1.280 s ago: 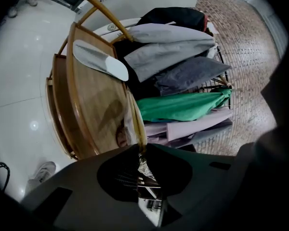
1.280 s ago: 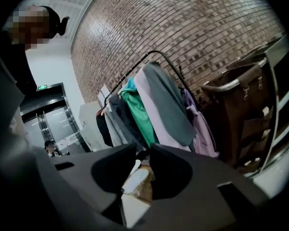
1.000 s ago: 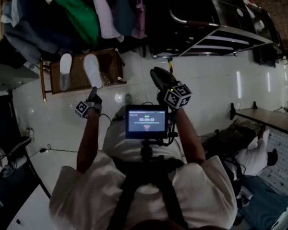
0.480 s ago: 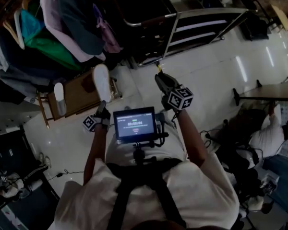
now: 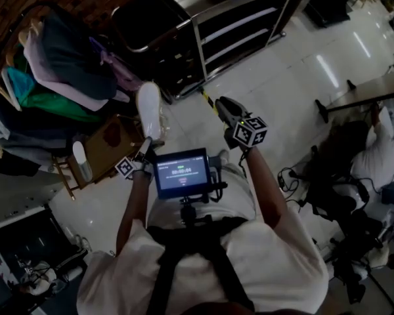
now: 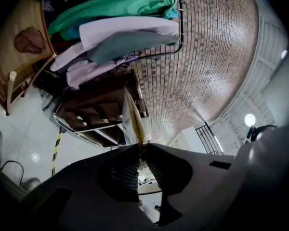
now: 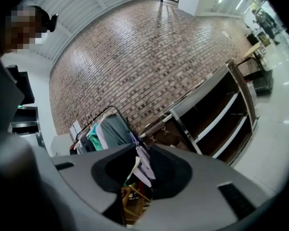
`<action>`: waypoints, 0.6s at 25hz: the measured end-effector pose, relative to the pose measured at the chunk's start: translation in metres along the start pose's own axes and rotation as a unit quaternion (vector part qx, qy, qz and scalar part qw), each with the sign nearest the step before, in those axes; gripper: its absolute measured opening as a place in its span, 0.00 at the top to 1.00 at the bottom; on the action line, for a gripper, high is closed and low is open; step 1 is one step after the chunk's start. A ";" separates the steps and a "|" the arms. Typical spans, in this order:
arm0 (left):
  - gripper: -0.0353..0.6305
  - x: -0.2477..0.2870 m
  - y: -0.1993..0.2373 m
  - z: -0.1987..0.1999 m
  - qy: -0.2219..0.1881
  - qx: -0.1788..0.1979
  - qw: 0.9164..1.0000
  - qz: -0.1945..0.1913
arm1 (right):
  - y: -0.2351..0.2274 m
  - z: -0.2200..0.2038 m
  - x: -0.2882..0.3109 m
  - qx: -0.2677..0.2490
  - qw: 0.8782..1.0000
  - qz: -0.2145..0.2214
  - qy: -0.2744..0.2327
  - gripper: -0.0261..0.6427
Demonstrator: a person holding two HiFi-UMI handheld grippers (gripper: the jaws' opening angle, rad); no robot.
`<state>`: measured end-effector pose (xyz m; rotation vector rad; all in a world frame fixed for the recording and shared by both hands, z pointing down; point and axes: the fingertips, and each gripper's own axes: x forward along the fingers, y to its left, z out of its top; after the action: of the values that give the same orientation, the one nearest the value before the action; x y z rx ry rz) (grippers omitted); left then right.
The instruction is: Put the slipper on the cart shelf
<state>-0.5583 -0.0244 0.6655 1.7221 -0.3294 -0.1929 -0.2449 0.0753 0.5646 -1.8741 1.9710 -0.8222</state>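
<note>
Head view: left gripper (image 5: pixel 144 151) holds slipper (image 5: pixel 148 107) near cart (image 5: pixel 240 28)

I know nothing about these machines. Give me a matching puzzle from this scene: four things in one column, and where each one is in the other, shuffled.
Things:
1. raised slipper
2. second slipper
3. green garment
4. small screen

Places:
A. lying on the wooden chair
B. hanging on the clothes rack
C. gripped in the left tongs
D. mounted in front of the person, between the arms

Pairs: 1-C, 2-A, 3-B, 4-D
</note>
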 end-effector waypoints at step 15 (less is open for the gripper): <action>0.88 0.164 -0.079 -0.143 0.107 -0.005 0.991 -0.077 | -0.101 0.045 -0.155 0.007 0.997 -0.073 -0.033 0.78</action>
<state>-0.3504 0.0675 0.6222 1.7405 -0.0374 -0.1209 -0.1216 0.2196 0.5624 -2.0303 1.8024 -0.7997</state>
